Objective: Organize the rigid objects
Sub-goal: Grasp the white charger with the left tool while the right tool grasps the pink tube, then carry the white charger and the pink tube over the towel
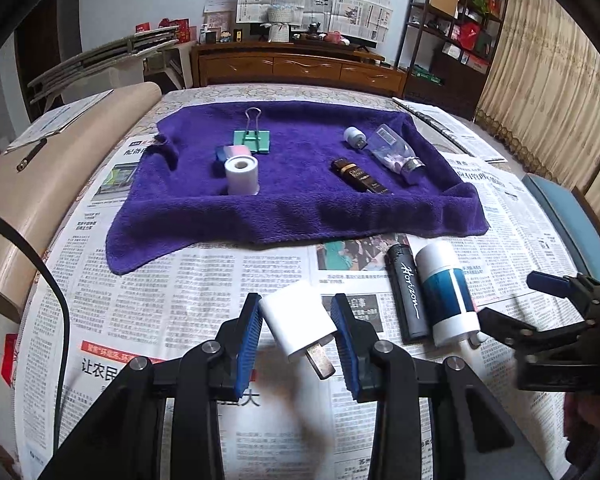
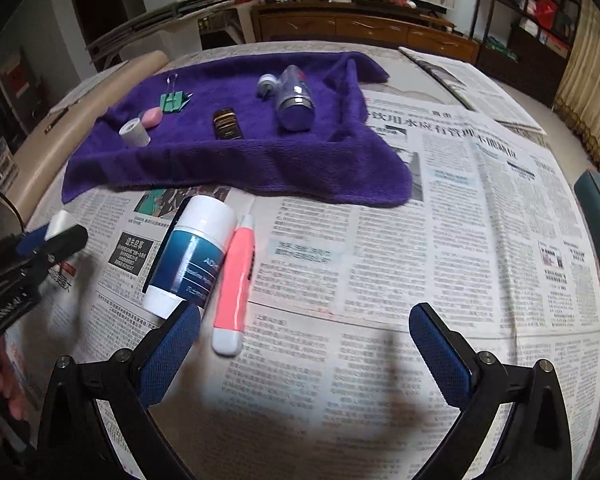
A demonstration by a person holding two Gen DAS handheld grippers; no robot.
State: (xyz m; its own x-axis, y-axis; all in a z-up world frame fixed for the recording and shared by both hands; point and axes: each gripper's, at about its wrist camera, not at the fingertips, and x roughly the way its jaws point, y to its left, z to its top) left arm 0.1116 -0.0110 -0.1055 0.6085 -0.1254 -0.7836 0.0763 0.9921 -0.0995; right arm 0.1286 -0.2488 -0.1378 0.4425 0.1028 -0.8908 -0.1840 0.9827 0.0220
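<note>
Nearest the lens, the left claw [image 1: 298, 334] grips a white charger plug [image 1: 298, 322] between its blue pads [image 1: 246, 344], the metal prongs pointing back toward the camera and the plug lifted clear of the newspaper-covered tabletop [image 1: 180, 280]. Taking the purple towel [image 1: 300, 208] as the landmark: five or six small things already lie on it, among them a white tape roll [image 1: 241, 175], a green binder clip [image 1: 252, 141], a dark brown bottle [image 1: 358, 176] and a clear bottle [image 1: 396, 152]. On the paper just in front of its near edge wait a blue-and-white tube [image 2: 192, 256], a black lighter [image 1: 408, 294] beside that, and a pink pen [image 2: 236, 280]. So the step in hand looks like carrying the plug over to the towel; the next move calls for a forward reach to a bare patch of cloth, then opening. The right claw [image 2: 304, 344] hangs wide open and empty above the paper in front of the towel, close to the pen, probably its next pick.
</note>
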